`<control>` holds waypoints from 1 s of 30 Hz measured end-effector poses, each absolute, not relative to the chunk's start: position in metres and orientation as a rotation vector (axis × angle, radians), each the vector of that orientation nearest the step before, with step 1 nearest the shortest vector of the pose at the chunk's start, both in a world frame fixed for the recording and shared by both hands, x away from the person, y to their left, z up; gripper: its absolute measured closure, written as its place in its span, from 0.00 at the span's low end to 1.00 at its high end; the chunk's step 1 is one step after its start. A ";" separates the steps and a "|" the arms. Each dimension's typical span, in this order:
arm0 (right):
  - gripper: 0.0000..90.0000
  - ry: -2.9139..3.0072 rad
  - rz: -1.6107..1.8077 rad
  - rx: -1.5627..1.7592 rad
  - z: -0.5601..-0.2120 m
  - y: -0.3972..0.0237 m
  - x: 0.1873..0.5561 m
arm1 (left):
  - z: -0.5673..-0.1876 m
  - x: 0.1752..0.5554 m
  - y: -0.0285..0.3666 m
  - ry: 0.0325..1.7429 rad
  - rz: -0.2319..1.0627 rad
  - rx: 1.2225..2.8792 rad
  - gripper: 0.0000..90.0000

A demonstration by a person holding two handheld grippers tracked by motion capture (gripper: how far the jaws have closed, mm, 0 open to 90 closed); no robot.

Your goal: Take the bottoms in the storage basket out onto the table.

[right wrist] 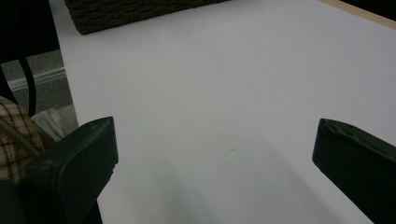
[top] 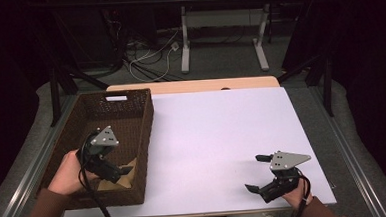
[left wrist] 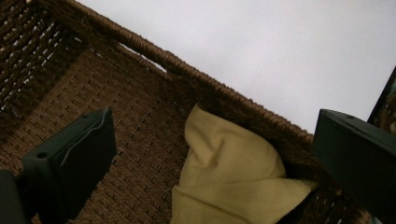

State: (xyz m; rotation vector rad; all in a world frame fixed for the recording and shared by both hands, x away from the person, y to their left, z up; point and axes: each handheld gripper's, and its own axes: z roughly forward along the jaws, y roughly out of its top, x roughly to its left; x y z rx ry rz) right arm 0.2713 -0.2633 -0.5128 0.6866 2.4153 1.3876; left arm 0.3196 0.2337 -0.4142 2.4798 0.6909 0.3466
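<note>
At lower left of the high view the left gripper [top: 118, 171], jaws spread and empty, hides most of the yellow cloth [left wrist: 229, 182] lying in the brown wicker basket [top: 145, 136]'s near corner against its wall, while the right gripper [top: 259, 174] hovers released over the bare white table [top: 217, 132] at lower right.

**Yellow cloth lying in the basket corner**

The left hand-held gripper [left wrist: 212, 158] is hanging over the brown woven basket [left wrist: 140, 93], its two black jaws standing wide apart. Between them, a folded yellow cloth [left wrist: 229, 177] is lying on the basket floor, leaning against the wall. Beyond the rim, the white surface [left wrist: 261, 51] is showing.
</note>
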 end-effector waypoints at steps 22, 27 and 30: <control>0.00 2.434 1.382 0.683 -0.515 -0.261 0.273 | -0.420 0.337 0.239 0.692 0.238 2.672 0.00; 0.00 2.436 1.382 0.683 -0.515 -0.262 0.273 | -0.429 0.342 0.234 0.696 0.180 2.739 0.00; 0.00 2.437 1.384 0.685 -0.515 -0.262 0.273 | -0.438 0.344 0.231 0.691 0.133 2.787 0.00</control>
